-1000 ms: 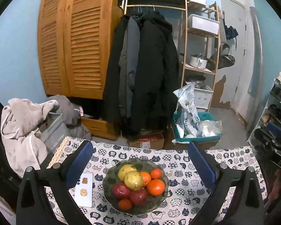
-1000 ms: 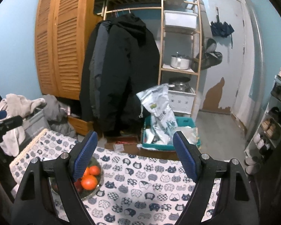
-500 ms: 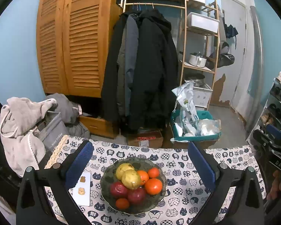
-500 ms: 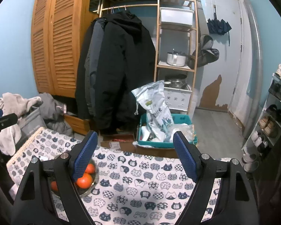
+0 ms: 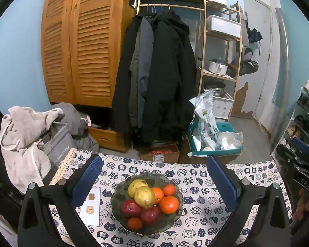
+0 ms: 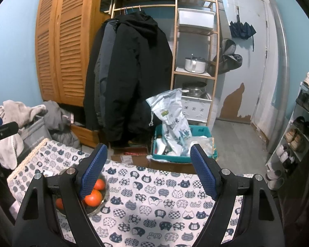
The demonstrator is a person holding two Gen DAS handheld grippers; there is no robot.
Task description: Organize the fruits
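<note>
A dark glass bowl (image 5: 117,210) sits on the cat-print tablecloth (image 5: 197,212). It holds two yellow pears (image 5: 144,196), two red apples (image 5: 130,207) and several oranges (image 5: 168,204). My left gripper (image 5: 153,176) is open and empty, hovering above the bowl with a blue pad on each side. My right gripper (image 6: 148,169) is open and empty over the cloth, right of the bowl (image 6: 105,193); its left finger hides most of the fruit, and two oranges (image 6: 93,199) show.
A white card (image 5: 91,207) with two small brown pieces lies left of the bowl. A grey bag with clothes (image 5: 31,135) stands beyond the table's left edge. Coats (image 5: 154,78), a shelf rack (image 6: 195,61) and a teal crate (image 6: 183,144) stand behind.
Both views have shifted slightly: the bowl sits a little lower and nearer in the right wrist view. Both grippers stay open and empty; the fruit has not moved.
</note>
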